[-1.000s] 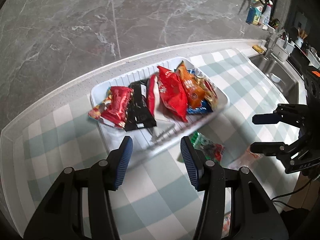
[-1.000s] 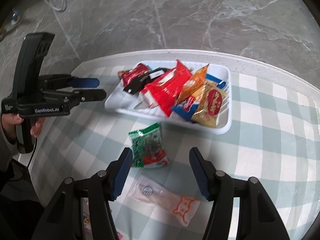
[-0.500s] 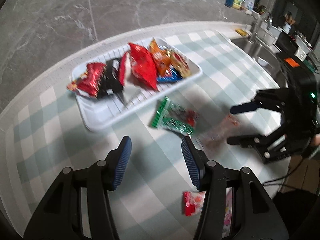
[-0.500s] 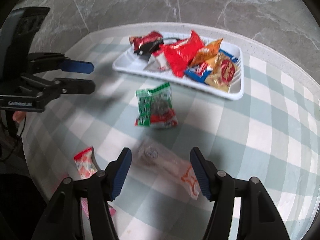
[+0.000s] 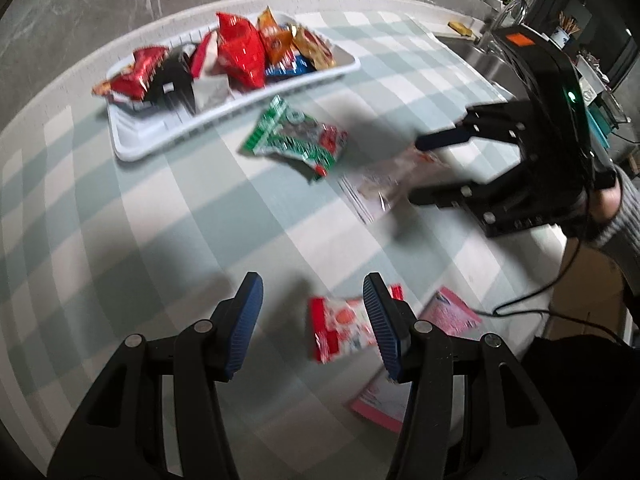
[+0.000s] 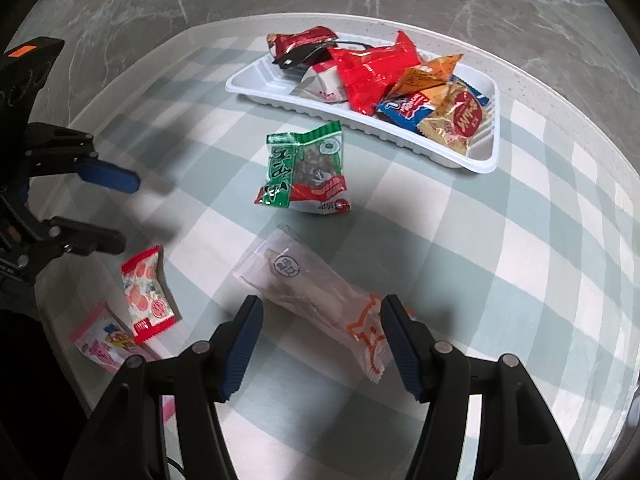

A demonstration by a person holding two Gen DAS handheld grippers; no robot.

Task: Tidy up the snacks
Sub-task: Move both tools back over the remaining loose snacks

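One clear packet (image 6: 320, 300) between right hand-held gripper (image 6: 320, 344)

Print on the snack packets (image 6: 306, 168), too blurred to read

Checked tablecloth (image 6: 500, 240) under tray (image 6: 494, 128), packets (image 6: 306, 170)

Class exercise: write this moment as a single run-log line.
left gripper: jaws open over red-white packet | right gripper: jaws open over clear packet | green packet: on cloth | tray: filled
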